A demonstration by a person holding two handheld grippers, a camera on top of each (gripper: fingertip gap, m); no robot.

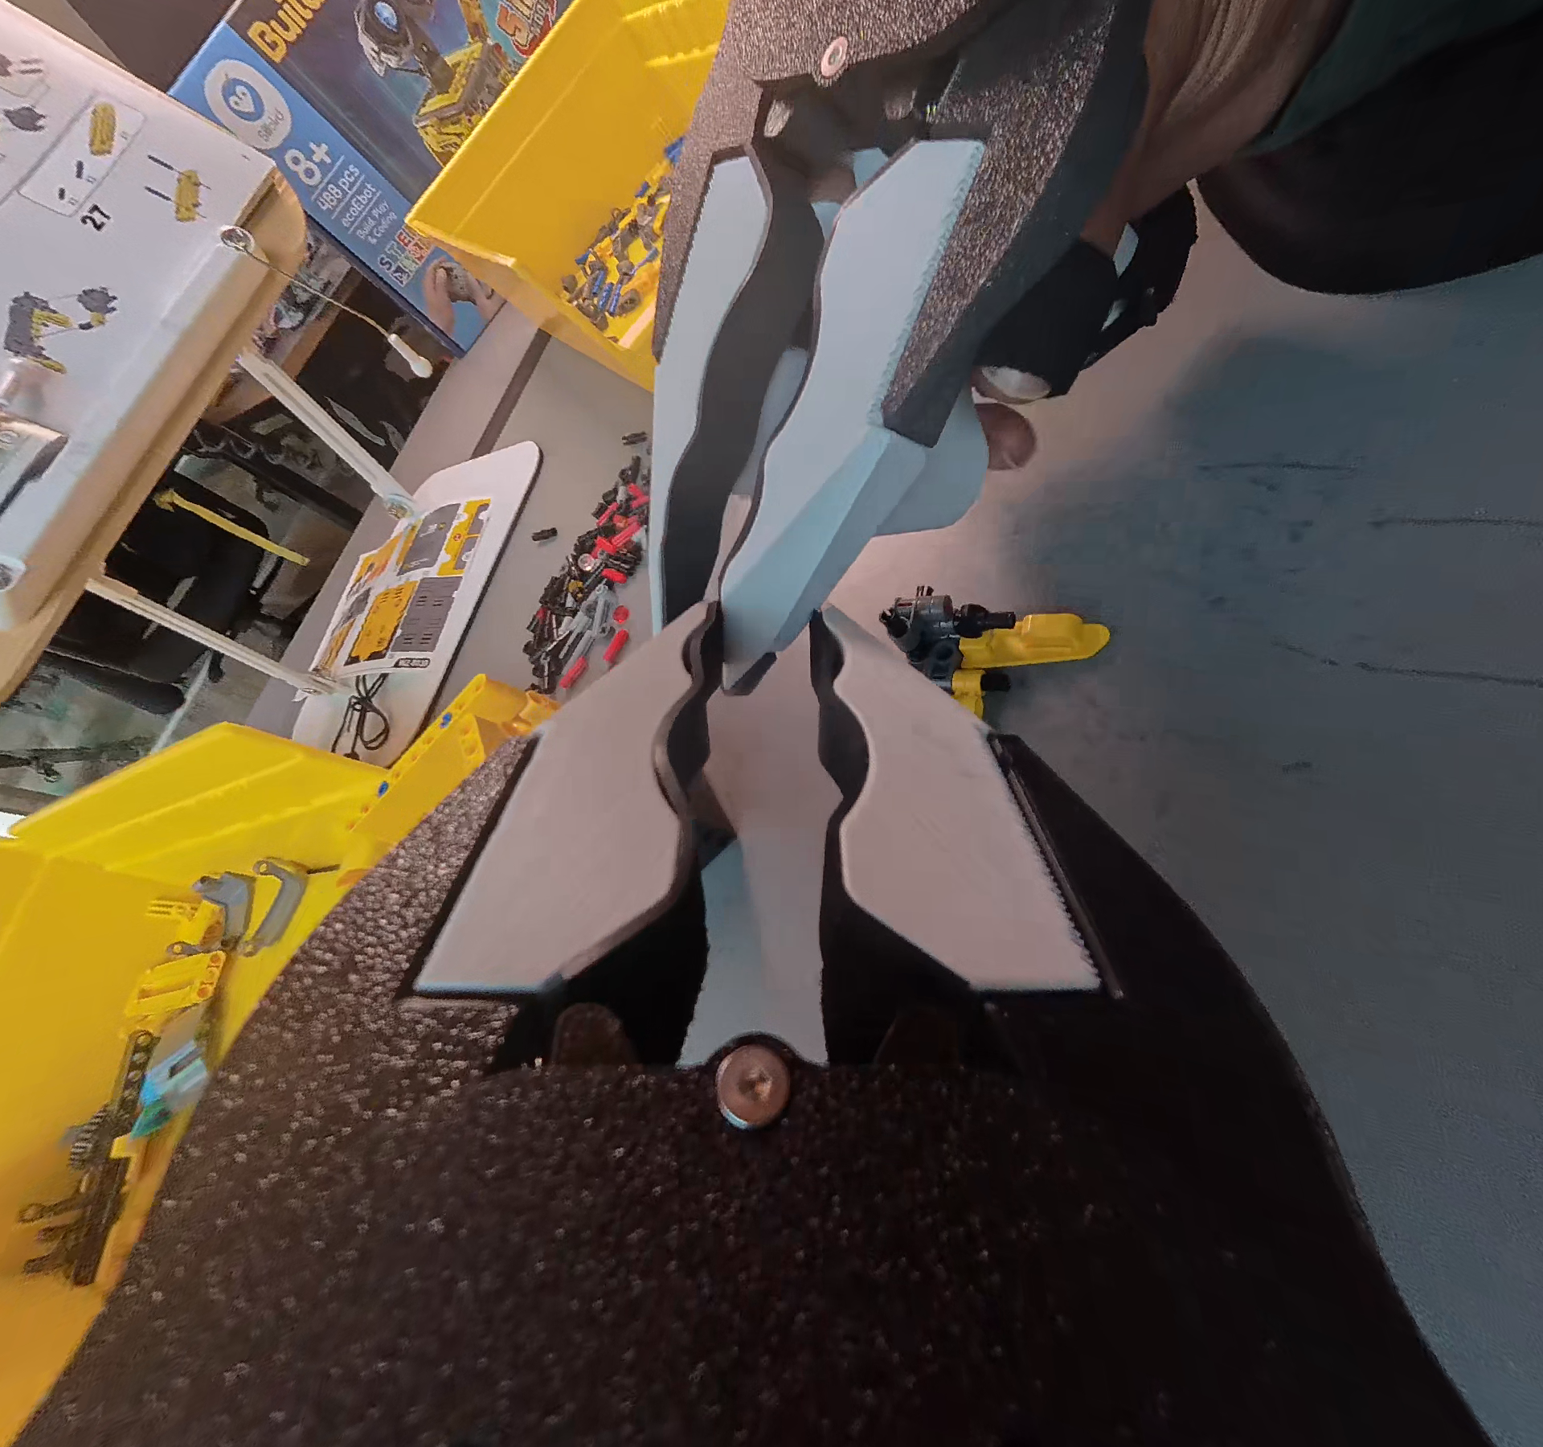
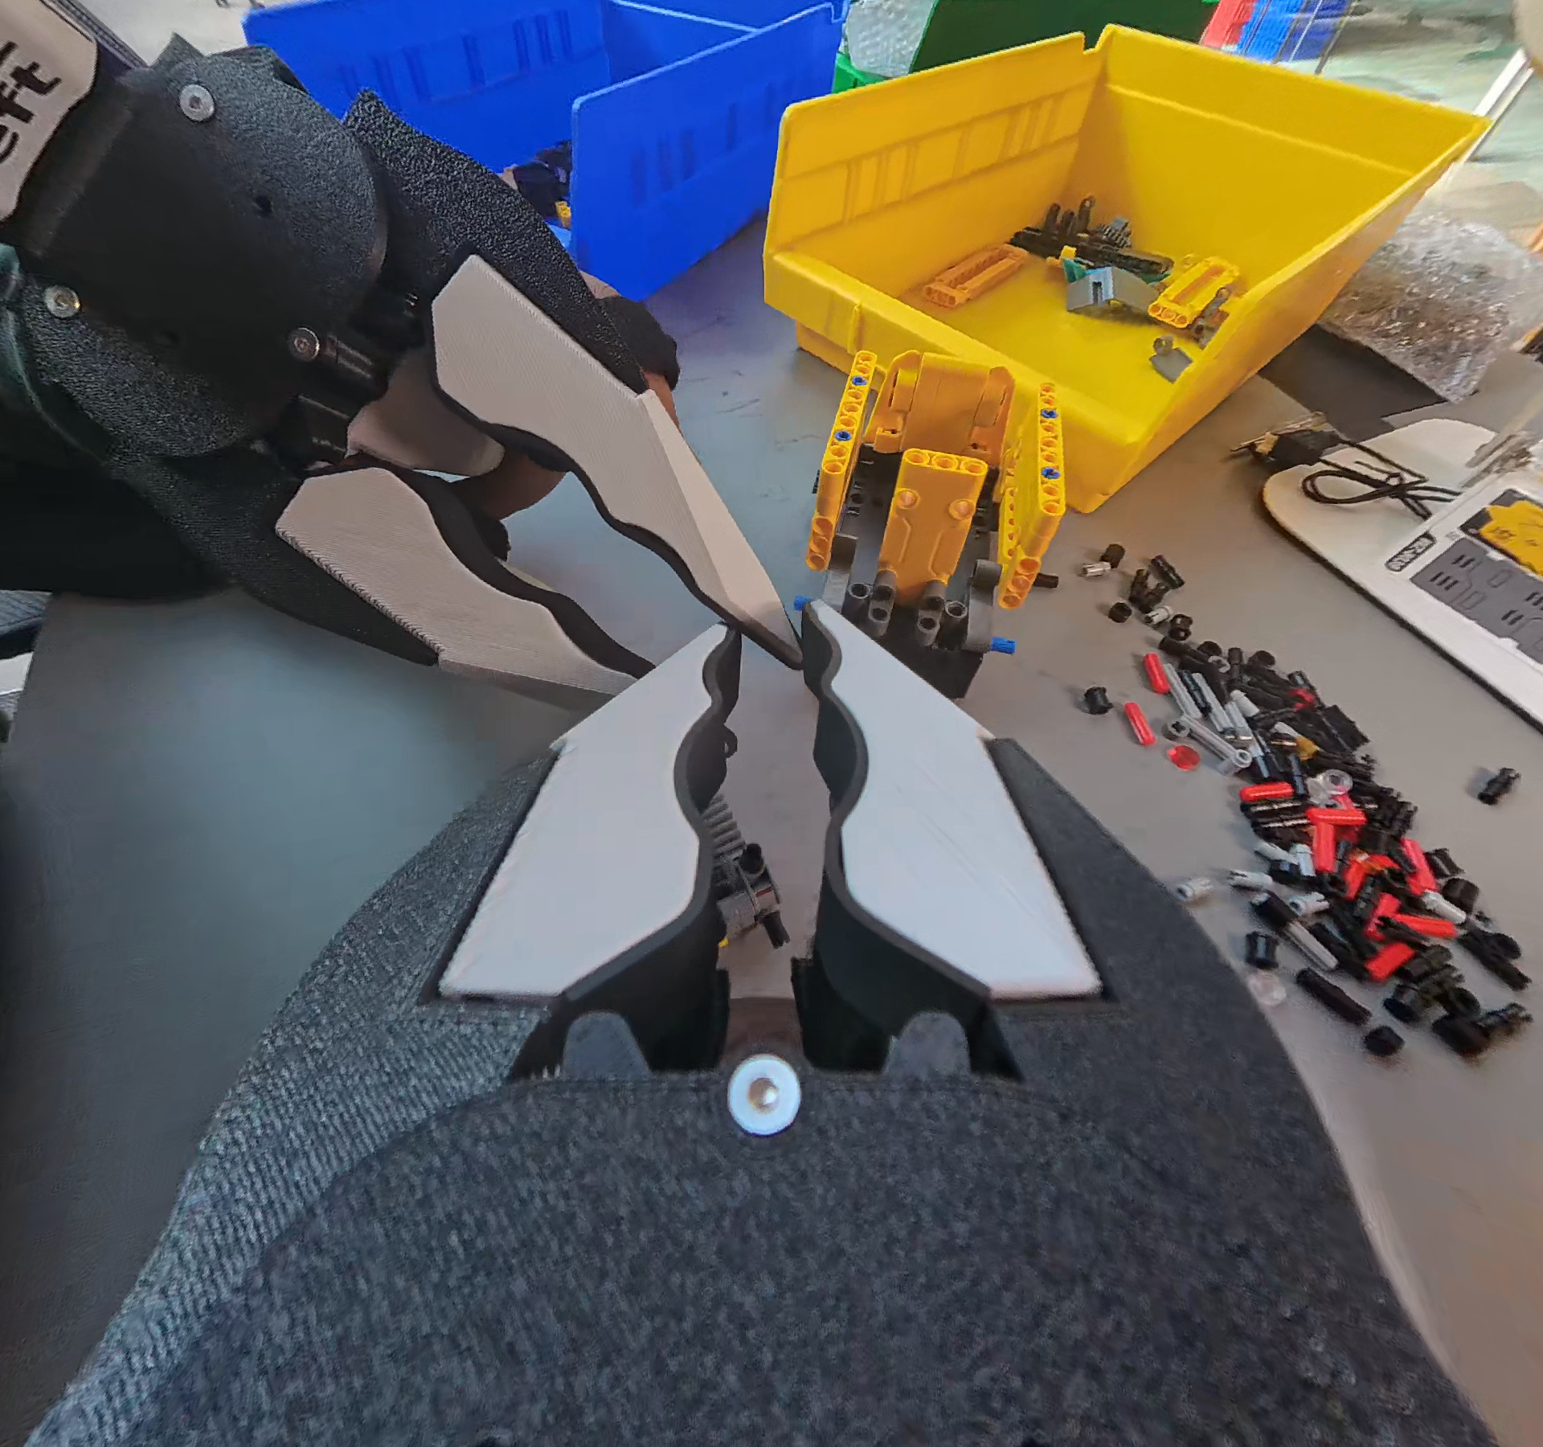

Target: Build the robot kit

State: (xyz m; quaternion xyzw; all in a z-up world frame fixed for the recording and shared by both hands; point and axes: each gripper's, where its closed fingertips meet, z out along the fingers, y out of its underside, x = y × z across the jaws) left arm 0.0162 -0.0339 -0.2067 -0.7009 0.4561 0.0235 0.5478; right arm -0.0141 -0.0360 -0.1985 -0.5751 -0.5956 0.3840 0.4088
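Right wrist view, count: one yellow bin (image 2: 918, 179), two blue bins (image 2: 693, 137), green bins (image 2: 1085, 4) behind, number not clear. One yellow brick model (image 2: 927, 488) stands on the grey worktop (image 2: 250, 739) just in front of the yellow bin. One loose heap of black, red and grey pins (image 2: 1336, 864) lies to its right, and one instruction sheet (image 2: 1469, 572) at the far right edge.

Two tools noted. The right hand-held gripper (image 2: 770, 626) points at the model with its jaws parted. A small grey and black piece (image 2: 743, 881) shows in the gap, close to one finger; whether it is gripped or lies below cannot be told. The left hand-held gripper (image 2: 710, 668) comes in from the left, tilted down, jaws also apart, and its upper fingertip reaches between the right one's tips.

Left wrist view confirms it: the left hand-held gripper (image 1: 766, 622) is open and holds nothing. The right hand-held gripper (image 1: 710, 638) descends from above, held by a gloved hand (image 1: 1069, 338), with one fingertip between the left one's tips. One small yellow and grey assembly (image 1: 985, 638) lies on the worktop just beyond. Two yellow bins (image 1: 543, 154) and one toy box (image 1: 376, 70) stand on that side.
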